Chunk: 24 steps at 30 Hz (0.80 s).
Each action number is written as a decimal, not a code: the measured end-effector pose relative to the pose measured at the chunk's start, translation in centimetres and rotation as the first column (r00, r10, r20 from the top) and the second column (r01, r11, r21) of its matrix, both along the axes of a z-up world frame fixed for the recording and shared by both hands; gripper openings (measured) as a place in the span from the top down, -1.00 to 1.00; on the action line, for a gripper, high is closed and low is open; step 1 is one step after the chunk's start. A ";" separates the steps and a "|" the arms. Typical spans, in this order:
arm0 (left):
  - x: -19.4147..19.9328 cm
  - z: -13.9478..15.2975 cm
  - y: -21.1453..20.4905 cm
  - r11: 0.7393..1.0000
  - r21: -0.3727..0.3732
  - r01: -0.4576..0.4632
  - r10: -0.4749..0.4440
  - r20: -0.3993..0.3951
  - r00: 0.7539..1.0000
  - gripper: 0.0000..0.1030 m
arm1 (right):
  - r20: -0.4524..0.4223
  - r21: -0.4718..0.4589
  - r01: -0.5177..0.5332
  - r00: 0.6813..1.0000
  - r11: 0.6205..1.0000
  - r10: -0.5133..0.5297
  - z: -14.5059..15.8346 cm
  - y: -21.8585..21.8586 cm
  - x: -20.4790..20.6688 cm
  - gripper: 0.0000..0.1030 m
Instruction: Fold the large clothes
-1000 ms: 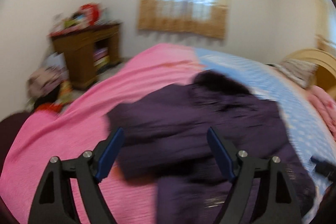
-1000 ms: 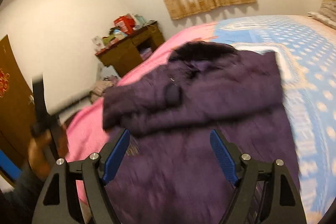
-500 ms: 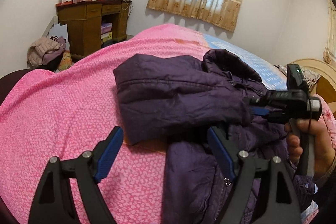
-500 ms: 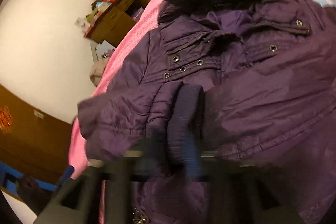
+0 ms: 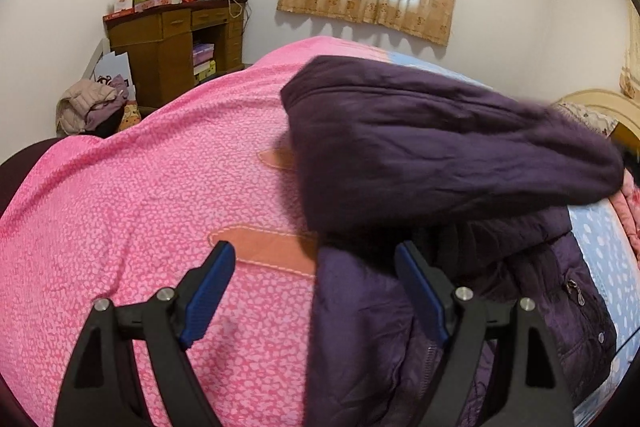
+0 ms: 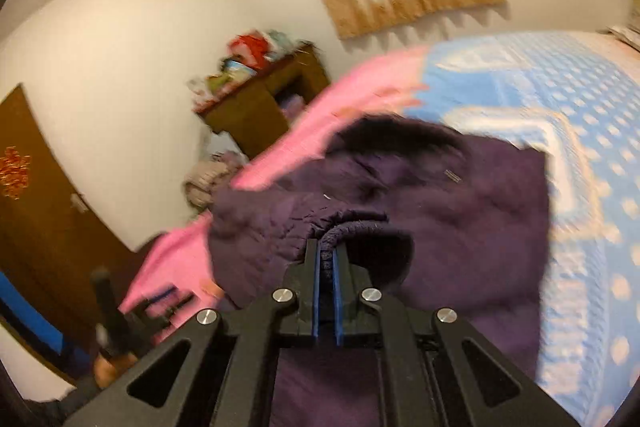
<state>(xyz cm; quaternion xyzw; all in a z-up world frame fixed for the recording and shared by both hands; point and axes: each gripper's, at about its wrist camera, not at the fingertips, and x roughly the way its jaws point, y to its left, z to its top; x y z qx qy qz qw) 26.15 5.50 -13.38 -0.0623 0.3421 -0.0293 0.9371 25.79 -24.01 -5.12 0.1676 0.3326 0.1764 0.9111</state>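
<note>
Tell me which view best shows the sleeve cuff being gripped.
The right wrist view: the right hand-held gripper is shut on the ribbed sleeve cuff, close and centred. The left wrist view shows only the lifted sleeve, its cuff end blurred at the right.

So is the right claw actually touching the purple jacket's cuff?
Touching. The right wrist view shows the right claw shut on the ribbed cuff of the purple jacket, cuff fabric pinched between its blue pads.
</note>
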 end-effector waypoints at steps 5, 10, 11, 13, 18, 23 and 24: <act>0.1 0.7 -1.6 0.999 0.034 0.018 -0.019 0.010 1.000 -0.64 | -0.136 0.008 0.074 0.988 0.997 -0.073 -6.5 -3.4 -1.5 0.92; 1.4 1.9 -3.1 0.997 0.074 0.026 -0.028 0.032 0.999 -0.64 | -0.144 0.029 0.147 0.980 0.989 -0.141 -7.9 -5.4 -1.0 0.89; 1.8 2.3 -3.4 0.996 0.084 0.025 -0.029 0.042 0.999 -0.68 | -0.137 0.025 0.160 0.978 0.987 -0.156 -7.8 -5.5 -1.0 0.86; 3.0 3.3 -4.3 0.994 0.105 0.029 -0.035 0.063 0.997 -0.82 | -0.136 -0.006 0.204 0.970 0.979 -0.203 -7.3 -5.7 -1.0 0.65; 6.3 4.5 -6.9 0.982 0.182 0.050 -0.069 0.099 0.993 -0.91 | -0.005 -0.148 0.376 0.924 0.915 -0.381 -4.2 -4.8 -2.6 -0.11; 9.0 4.1 -9.0 0.976 0.212 0.049 -0.083 0.150 0.985 -0.95 | 0.040 -0.098 0.190 0.982 0.977 -0.186 -3.3 0.6 -1.3 -0.11; 9.5 3.7 -9.3 0.976 0.213 0.043 -0.076 0.148 0.986 -0.95 | 0.009 -0.092 0.130 0.991 0.987 -0.130 -4.0 1.8 -0.5 -0.11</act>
